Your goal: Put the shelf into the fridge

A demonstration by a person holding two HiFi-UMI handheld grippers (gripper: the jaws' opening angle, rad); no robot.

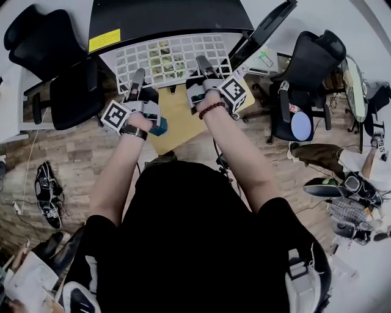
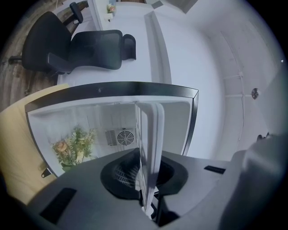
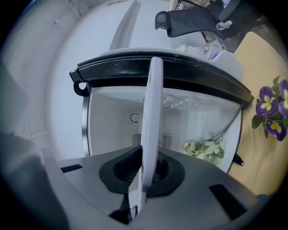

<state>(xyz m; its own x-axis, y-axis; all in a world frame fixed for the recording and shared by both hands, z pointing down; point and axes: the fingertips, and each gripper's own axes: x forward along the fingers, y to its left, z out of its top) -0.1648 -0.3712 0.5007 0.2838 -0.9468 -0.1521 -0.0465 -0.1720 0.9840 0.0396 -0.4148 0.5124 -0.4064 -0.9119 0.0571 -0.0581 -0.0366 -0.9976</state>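
The white grid shelf [image 1: 171,58] lies flat at the mouth of the small black-topped fridge [image 1: 165,18], its far part already over the cavity and its near edge out toward the person, above a yellow surface [image 1: 177,116]. The 2 grippers share that near edge: the left gripper [image 1: 137,79] is clenched on its left portion and the right gripper [image 1: 204,67] is clenched on its right portion, and each gripper view shows the thin white rim pinched edge-on between dark ribbed pads. A bunch of artificial-looking flowers [image 2: 72,146] sits inside the fridge, low on the side of the open door [image 1: 269,30], visible through the grid. The shelf looks like moulded plastic: light, fairly stiff, but thin enough to flex or twist if the 2 holds move out of step. Its smooth rim is likely slippery, so a firm pinch well in from the corners, as now, seems right. It should slide in level; a tilt could jam a side edge against the fridge wall or catch the flowers.
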